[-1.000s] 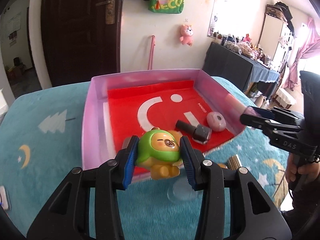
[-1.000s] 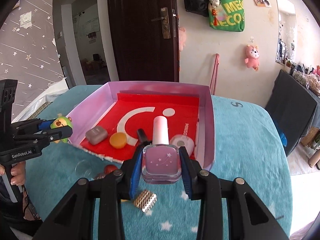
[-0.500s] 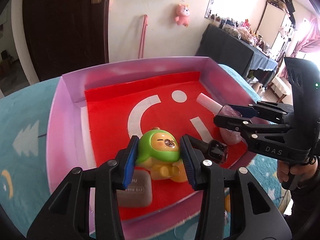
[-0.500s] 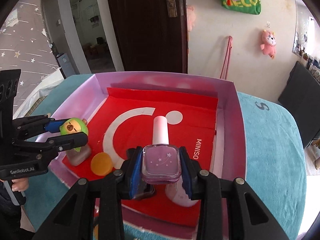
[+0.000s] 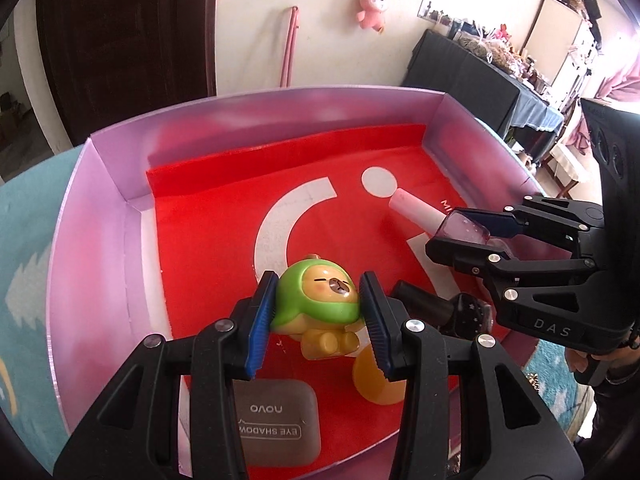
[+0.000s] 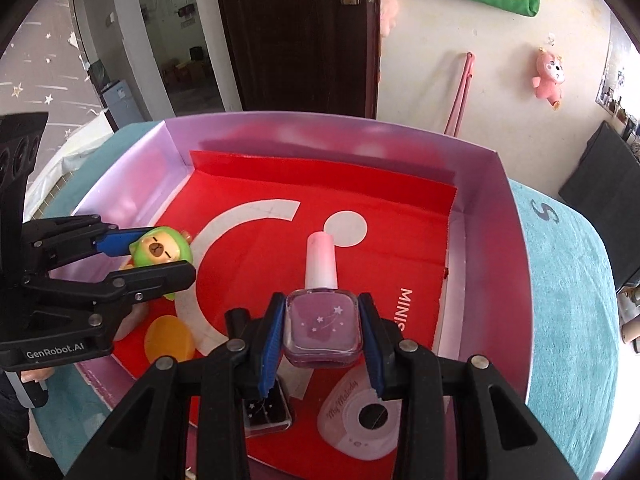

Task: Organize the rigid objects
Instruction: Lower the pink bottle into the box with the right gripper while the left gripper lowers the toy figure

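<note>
pink tray (image 5: 96, 216) holds eye-shadow case (image 5: 276, 420), orange disc (image 5: 376, 380); above it left gripper (image 5: 320, 312) clamps bear figurine (image 5: 320, 300), right gripper (image 6: 320, 336) clamps nail polish bottle (image 6: 322, 320).

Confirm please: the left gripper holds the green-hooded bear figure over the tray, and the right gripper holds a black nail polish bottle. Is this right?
One detail is wrong. The right gripper holds a purple nail polish bottle with a pale pink cap, as the right wrist view shows; the black bottle lies in the tray. The left gripper does hold the green-hooded bear figure.
</note>
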`<action>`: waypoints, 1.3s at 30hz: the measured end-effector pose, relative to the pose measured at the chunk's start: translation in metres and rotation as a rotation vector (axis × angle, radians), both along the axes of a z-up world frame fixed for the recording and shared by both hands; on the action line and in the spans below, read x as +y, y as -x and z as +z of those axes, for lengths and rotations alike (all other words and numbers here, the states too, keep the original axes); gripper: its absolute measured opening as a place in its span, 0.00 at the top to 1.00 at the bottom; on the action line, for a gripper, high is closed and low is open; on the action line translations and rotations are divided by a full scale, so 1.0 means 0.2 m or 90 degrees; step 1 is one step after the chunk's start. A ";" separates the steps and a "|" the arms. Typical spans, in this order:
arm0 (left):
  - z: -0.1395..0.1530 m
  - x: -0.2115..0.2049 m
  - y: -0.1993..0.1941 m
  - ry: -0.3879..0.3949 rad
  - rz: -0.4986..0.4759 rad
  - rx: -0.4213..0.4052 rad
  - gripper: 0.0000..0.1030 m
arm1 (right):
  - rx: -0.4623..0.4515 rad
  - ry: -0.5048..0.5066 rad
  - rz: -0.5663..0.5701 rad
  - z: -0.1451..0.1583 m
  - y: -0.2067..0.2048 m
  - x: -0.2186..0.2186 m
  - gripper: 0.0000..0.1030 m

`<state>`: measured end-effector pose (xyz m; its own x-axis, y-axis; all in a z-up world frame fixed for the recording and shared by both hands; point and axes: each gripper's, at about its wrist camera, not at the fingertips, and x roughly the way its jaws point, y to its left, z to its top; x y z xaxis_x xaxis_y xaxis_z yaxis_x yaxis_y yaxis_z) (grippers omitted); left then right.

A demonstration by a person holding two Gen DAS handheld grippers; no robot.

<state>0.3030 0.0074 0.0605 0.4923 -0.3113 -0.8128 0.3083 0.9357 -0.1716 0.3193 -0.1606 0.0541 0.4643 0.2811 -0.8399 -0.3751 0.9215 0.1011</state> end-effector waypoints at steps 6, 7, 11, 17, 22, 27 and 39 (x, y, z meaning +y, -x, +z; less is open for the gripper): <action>-0.02 0.00 0.00 0.001 -0.001 0.008 0.61 | 0.010 0.014 0.004 -0.03 -0.02 0.01 0.63; -0.02 -0.01 -0.01 0.000 -0.002 0.010 0.61 | 0.013 0.013 0.004 -0.04 -0.02 0.01 0.63; -0.03 -0.01 -0.01 -0.004 0.000 0.021 0.61 | 0.017 0.020 0.009 -0.05 -0.03 0.02 0.63; -0.04 -0.03 -0.02 -0.009 -0.004 0.025 0.61 | 0.020 0.027 0.017 -0.06 -0.02 0.03 0.63; -0.04 -0.02 -0.03 -0.004 0.000 0.030 0.61 | 0.019 0.040 0.023 -0.08 -0.01 0.04 0.63; -0.04 -0.03 -0.02 -0.011 0.000 0.028 0.61 | 0.020 0.044 0.025 -0.08 0.00 0.05 0.63; -0.05 -0.03 -0.02 -0.011 0.002 0.031 0.61 | 0.020 0.055 0.029 -0.09 0.00 0.06 0.63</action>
